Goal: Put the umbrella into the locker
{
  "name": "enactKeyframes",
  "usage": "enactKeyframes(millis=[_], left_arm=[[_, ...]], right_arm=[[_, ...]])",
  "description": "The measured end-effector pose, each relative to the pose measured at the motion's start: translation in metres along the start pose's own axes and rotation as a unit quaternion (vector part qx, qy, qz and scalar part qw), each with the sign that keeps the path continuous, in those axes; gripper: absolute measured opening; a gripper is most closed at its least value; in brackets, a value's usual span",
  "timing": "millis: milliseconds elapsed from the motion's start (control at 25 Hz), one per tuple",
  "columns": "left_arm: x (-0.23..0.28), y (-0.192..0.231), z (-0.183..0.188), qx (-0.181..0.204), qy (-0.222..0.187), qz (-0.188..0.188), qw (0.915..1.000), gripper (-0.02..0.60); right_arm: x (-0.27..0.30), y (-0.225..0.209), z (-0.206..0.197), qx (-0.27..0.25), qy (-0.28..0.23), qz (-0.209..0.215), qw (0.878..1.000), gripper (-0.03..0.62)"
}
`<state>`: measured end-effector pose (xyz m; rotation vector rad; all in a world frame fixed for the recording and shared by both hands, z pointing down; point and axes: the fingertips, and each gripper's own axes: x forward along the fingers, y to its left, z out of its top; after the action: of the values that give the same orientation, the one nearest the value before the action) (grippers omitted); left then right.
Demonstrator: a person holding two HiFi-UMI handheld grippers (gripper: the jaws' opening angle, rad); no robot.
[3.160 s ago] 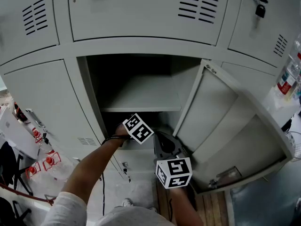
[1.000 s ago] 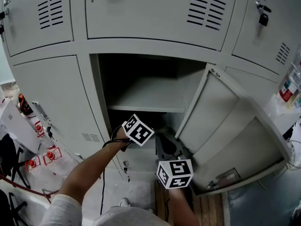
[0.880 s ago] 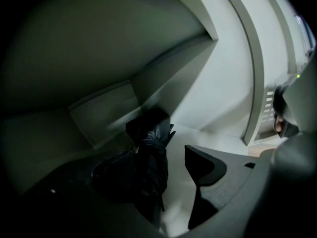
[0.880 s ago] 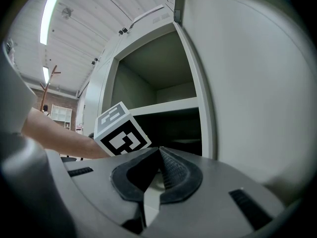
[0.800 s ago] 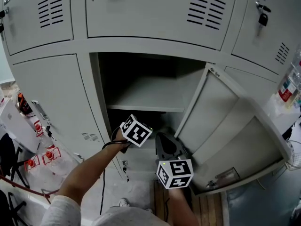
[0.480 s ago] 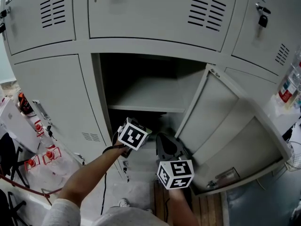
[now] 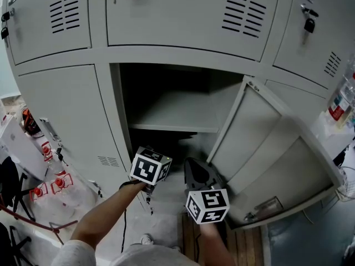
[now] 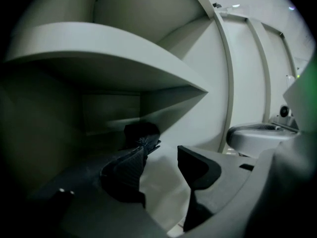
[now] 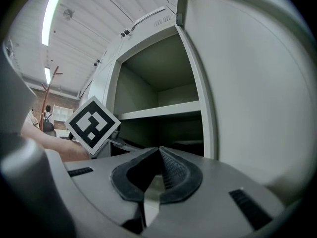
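Observation:
The black folded umbrella (image 8: pixel 141 133) lies deep in the lower compartment of the open locker, under the shelf (image 8: pixel 114 53). My left gripper (image 8: pixel 161 152) is in front of it and apart from it. Its jaws have just been closing, but they stand open with only the pale locker floor between them. In the head view its marker cube (image 7: pixel 150 168) hangs at the locker's mouth and hides the jaws. My right gripper (image 9: pixel 158 152) is shut on nothing, level, just right of the opening beside the door; its cube (image 7: pixel 206 205) is below the left one.
The locker door (image 7: pixel 249 143) swings out to the right, close to the right gripper. Shut locker doors (image 7: pixel 61 121) surround the opening. A keyed lock (image 7: pixel 309 24) hangs at upper right. Chairs and red-capped items (image 7: pixel 52 182) stand on the floor at left.
The left gripper's cube has drawn back out of the locker, down and to the left in the head view, and has rolled. The right gripper has stayed put.

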<state>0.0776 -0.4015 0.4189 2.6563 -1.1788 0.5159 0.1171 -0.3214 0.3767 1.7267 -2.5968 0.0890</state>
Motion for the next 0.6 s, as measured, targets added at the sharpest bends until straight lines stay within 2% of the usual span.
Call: enactKeyframes(millis=[400, 600], left_arm=[[-0.031, -0.006, 0.011, 0.006, -0.060, 0.016, 0.9980, 0.167], [-0.041, -0.009, 0.012, -0.010, -0.084, 0.020, 0.9962, 0.153]], right_arm=[[0.003, 0.007, 0.002, -0.012, 0.002, 0.011, 1.000, 0.003], [0.004, 0.008, 0.004, -0.014, -0.001, 0.012, 1.000, 0.003]])
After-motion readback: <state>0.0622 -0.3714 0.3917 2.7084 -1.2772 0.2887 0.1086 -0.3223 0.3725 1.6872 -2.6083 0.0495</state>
